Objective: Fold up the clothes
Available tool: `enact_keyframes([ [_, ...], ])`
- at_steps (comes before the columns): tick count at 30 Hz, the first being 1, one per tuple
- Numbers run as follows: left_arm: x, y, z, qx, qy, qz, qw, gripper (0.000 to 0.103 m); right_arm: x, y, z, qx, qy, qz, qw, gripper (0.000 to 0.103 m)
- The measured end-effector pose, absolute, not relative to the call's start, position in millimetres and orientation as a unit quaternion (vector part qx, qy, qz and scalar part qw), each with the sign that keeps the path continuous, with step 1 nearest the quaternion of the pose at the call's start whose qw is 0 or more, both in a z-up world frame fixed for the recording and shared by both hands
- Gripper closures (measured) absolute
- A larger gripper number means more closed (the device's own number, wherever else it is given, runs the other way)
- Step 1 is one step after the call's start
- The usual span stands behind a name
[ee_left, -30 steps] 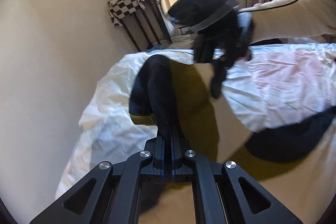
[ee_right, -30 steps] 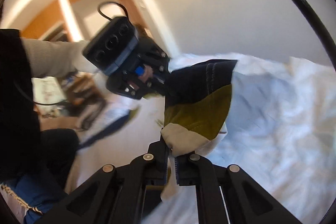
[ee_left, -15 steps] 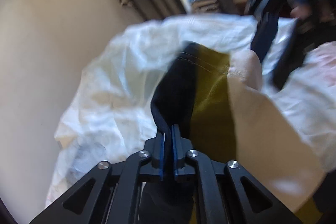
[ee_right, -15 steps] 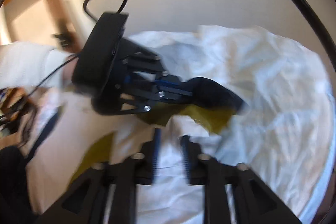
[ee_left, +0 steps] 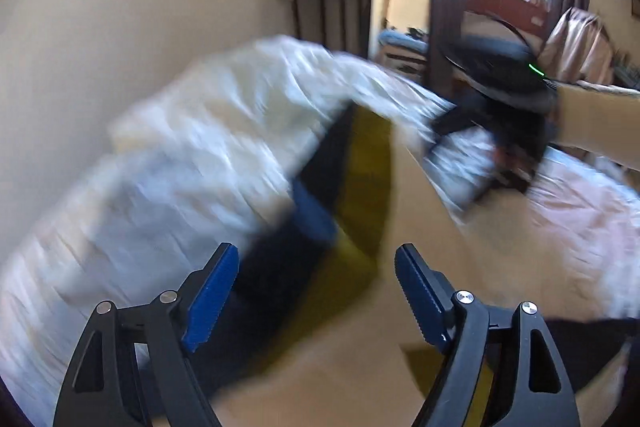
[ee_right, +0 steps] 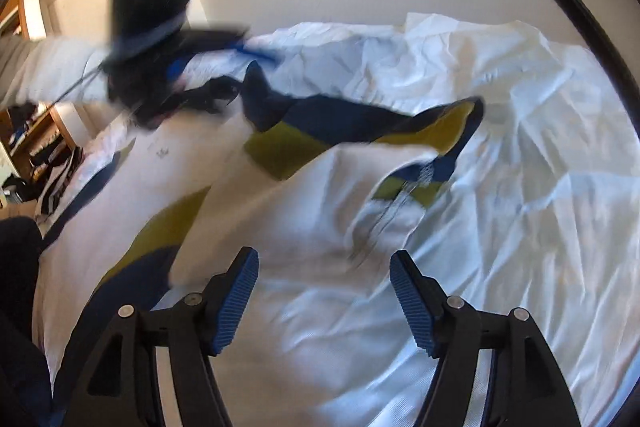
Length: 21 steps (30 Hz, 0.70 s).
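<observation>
Cream garment with olive and navy panels (ee_right: 256, 211) lies spread on the rumpled white bedsheet (ee_right: 520, 187), one folded flap on top. Left gripper (ee_left: 316, 291) jaws just opened wide, released, cloth under them, not pinched. Right gripper (ee_right: 324, 291) jaws also just opened, released, hanging over the cream fabric.

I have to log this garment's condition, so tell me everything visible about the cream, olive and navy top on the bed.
The top is soft fabric, mostly cream with olive and navy blocks and a small dark mark on the chest. It lies loosely on the rumpled white sheet, one part folded over the body, not flat. Both tongs, left and right, have just been opening; neither grips it.
</observation>
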State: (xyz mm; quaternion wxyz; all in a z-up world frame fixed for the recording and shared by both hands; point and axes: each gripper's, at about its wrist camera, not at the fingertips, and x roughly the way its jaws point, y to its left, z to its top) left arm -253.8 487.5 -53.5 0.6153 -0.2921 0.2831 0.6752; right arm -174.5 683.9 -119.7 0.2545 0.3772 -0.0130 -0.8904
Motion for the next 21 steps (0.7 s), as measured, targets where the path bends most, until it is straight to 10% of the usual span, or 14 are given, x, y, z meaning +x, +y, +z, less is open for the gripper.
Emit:
enact_keyframes([
  [6, -259.3, 472.7, -101.6, -0.337, 0.302, 0.673, 0.584, 0.023, -200.6, 669.7, -126.7, 0.389, 0.025, -0.871, 0.299, 0.049],
  [12, -259.5, 471.8, -122.3, -0.351, 0.319, 0.668, 0.574, 0.022, -200.6, 655.6, -135.2, 0.407, 0.048, -0.839, 0.358, 0.101],
  [21, -257.2, 459.5, -128.2, -0.334, 0.318, 0.675, 0.575, 0.017, -177.0, 690.4, -135.4, 0.433, 0.041, -0.828, 0.354, 0.103],
])
